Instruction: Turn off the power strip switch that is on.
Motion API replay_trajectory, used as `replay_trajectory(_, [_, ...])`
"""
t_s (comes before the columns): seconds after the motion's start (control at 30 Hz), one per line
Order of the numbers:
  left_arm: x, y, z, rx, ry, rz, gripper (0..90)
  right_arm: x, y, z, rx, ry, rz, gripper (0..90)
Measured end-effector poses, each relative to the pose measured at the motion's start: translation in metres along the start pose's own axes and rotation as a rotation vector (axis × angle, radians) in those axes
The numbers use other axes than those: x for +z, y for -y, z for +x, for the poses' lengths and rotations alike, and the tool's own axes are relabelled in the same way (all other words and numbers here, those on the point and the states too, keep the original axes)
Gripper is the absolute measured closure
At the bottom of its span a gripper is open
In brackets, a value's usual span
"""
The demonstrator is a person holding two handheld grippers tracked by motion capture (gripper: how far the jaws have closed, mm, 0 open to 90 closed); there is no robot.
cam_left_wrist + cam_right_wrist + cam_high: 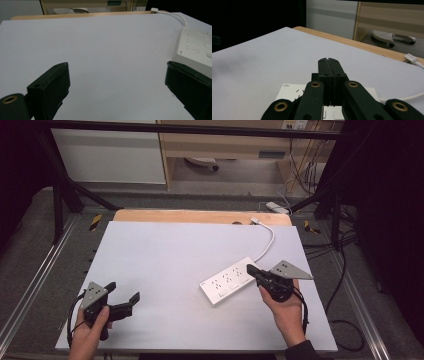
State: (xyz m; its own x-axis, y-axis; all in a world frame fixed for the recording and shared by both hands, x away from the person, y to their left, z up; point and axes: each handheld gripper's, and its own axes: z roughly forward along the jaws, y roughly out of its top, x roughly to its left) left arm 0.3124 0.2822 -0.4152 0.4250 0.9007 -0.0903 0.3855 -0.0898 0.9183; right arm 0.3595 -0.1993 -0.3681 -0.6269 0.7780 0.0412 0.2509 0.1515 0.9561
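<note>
My left hand-held gripper point(122, 299) is black, with a pale grey three-cornered plate on top dotted with small dark holes. My right hand-held gripper point(251, 269) is the same black and carries the same grey dotted plate; in its own view I see brass-coloured rings on its black links. The power strip point(231, 280) is white, marked with rows of small dark socket slots. Its cable point(267, 245) is white too. The bench point(165, 270) is plain pale grey, with a light wood edge along the far side.

Power strip point(294, 93) mostly behind fingers point(329, 72)
</note>
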Motion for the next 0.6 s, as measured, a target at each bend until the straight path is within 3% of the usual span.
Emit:
replay_trajectory(0.3, [-0.001,-0.001,0.001,-0.011,-0.011,-0.018,6.1,0.01,0.005,0.008,-0.007,-0.022,0.042,90.0])
replay_trajectory(0.6, [-0.001,-0.001,0.0,-0.002,-0.003,-0.011,6.1,0.018,0.011,0.015,0.021,-0.047,0.12,90.0])
